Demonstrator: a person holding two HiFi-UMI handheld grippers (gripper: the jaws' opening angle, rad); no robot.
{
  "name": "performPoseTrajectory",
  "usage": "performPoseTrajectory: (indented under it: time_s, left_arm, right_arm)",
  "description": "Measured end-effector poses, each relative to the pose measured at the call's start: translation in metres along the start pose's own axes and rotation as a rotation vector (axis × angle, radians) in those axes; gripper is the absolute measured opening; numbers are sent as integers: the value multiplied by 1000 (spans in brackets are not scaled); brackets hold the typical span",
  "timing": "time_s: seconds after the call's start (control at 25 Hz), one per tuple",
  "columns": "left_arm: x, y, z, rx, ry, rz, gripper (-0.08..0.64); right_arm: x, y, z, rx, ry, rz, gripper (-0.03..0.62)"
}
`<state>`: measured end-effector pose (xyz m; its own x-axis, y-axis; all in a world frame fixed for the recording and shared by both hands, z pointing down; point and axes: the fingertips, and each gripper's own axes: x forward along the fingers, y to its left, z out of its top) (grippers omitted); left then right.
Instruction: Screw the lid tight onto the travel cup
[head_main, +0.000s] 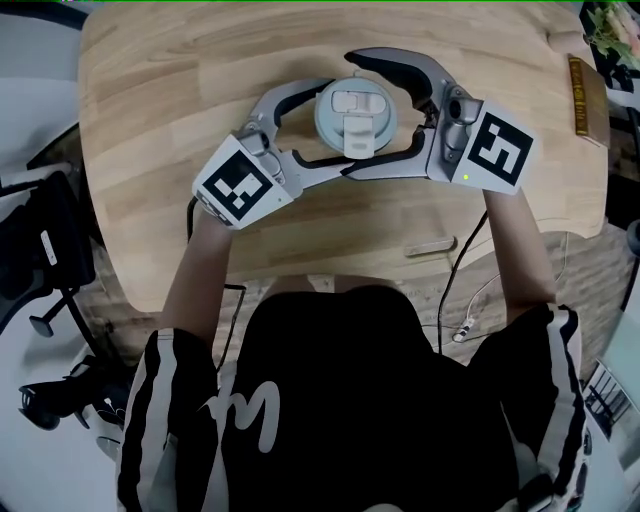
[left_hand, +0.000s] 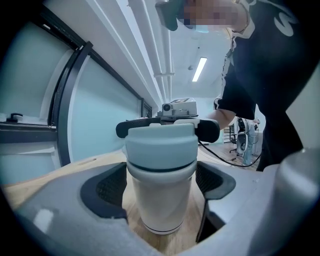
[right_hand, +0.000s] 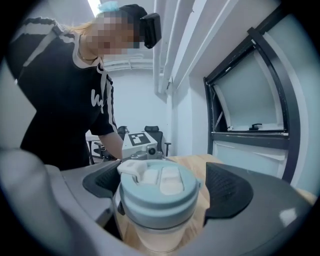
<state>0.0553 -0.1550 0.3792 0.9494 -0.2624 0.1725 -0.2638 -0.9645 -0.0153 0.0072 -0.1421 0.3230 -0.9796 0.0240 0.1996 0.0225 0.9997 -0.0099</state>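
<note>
The travel cup (head_main: 355, 120) stands upright on the wooden table (head_main: 160, 110), a pale cream body under a grey-blue lid (right_hand: 160, 192) with a white flip tab. My left gripper (head_main: 335, 127) comes in from the left, and its dark pads (left_hand: 107, 187) sit against the cup body (left_hand: 160, 200) just under the lid's rim. My right gripper (head_main: 352, 114) reaches in from the right at lid height. Its jaws stand wide on either side of the lid, with a gap to the pads (right_hand: 227, 192).
A small pale strip (head_main: 430, 245) lies near the table's front edge. A brown book-like object (head_main: 585, 95) rests at the right edge. Cables (head_main: 465, 300) hang off the front. A black office chair (head_main: 40, 260) stands at the left.
</note>
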Motion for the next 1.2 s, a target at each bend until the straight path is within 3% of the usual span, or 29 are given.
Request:
performPoseTrajectory:
  time_s: [0.2,0.68,1.2]
  left_arm:
    - [9,0,-7,25,30,-3,426]
    - [12,2,-8,15,13,36,423]
    - [7,0,-7,10,-1,183,420]
  right_arm:
    - [5,2,-1,-10,-1,33,508]
    - [4,0,1,19,-42,-24,508]
    - [4,1,6,40,-100,-142,507]
